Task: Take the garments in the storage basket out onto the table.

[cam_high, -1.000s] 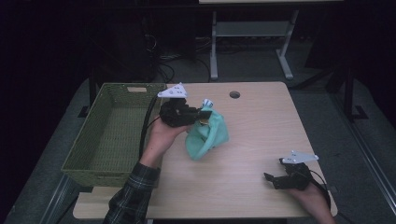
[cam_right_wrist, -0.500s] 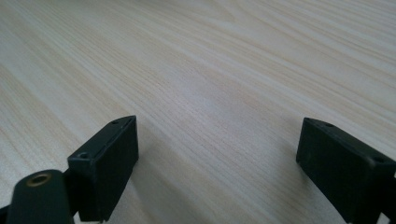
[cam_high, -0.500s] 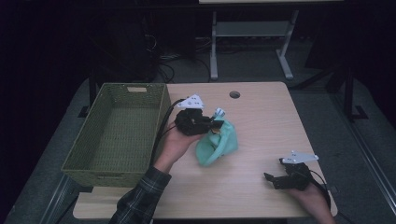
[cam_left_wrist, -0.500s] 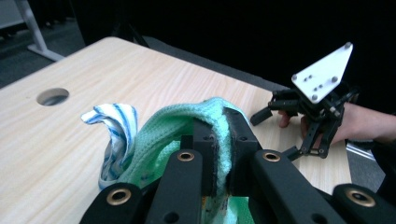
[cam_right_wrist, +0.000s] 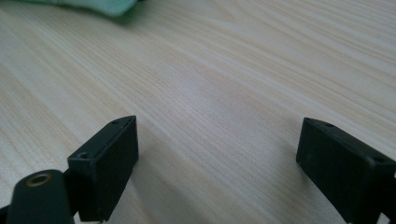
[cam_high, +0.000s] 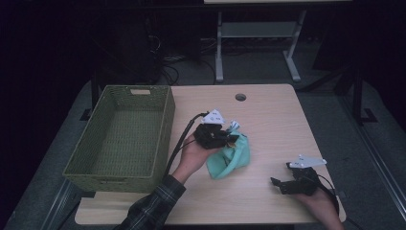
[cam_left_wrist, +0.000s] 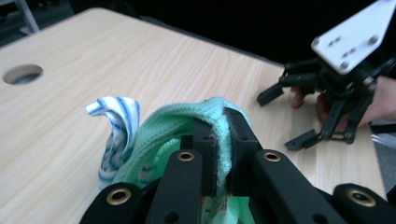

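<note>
Between your left gripper's (cam_left_wrist: 219, 135) jaws sits a fold of the green cloth (cam_high: 231, 157), pinched tight, its bulk draping onto the table (cam_high: 268, 115) just below them. Your right gripper (cam_right_wrist: 217, 154) rests well apart, jaws spread wide over bare wood.

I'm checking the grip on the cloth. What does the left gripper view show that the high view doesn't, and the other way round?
Left gripper view: the green cloth pinched between the left gripper's shut jaws, with a blue-striped white cloth bunched beside it.

High view: the green basket left of the hand, and the plaid sleeve.

Both: the wooden table, its round hole and the open right gripper.
</note>
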Demonstrator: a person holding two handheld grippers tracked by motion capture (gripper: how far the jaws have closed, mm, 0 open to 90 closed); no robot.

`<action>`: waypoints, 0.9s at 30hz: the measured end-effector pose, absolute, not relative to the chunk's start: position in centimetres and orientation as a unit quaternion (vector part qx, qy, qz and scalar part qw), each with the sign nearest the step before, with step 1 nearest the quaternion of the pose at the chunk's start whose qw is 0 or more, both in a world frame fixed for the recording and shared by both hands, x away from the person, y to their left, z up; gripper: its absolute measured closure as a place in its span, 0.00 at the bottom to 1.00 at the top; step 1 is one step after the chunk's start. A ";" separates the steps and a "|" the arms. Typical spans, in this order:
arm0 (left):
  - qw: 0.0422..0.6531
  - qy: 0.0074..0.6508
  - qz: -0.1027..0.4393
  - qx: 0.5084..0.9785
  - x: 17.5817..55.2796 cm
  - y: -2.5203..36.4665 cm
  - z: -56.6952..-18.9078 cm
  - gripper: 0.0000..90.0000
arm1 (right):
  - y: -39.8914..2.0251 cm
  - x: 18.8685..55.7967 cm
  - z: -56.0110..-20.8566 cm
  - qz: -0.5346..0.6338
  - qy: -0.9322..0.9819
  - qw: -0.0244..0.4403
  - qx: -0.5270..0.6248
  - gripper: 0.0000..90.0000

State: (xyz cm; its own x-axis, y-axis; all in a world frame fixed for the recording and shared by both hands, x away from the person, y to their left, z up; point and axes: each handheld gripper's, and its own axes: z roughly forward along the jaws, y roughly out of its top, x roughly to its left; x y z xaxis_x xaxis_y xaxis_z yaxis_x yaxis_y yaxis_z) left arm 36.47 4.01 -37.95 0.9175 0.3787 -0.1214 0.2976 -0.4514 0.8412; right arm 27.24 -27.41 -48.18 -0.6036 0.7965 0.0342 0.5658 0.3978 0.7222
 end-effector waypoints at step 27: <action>0.401 0.167 0.002 0.901 35.2 -0.9 -46.0 0.93 | -27.4 27.2 -48.2 0.359 0.821 0.161 0.414 0.14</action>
State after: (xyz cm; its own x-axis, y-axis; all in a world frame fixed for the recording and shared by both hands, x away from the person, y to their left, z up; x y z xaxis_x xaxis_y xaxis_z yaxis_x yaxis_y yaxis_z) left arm 35.16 -0.90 -45.95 0.9442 0.3023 -0.1305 0.2992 -0.6227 0.7230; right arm 27.24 -27.42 -48.19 -0.6055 0.7952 0.0322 0.5638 0.4001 0.7225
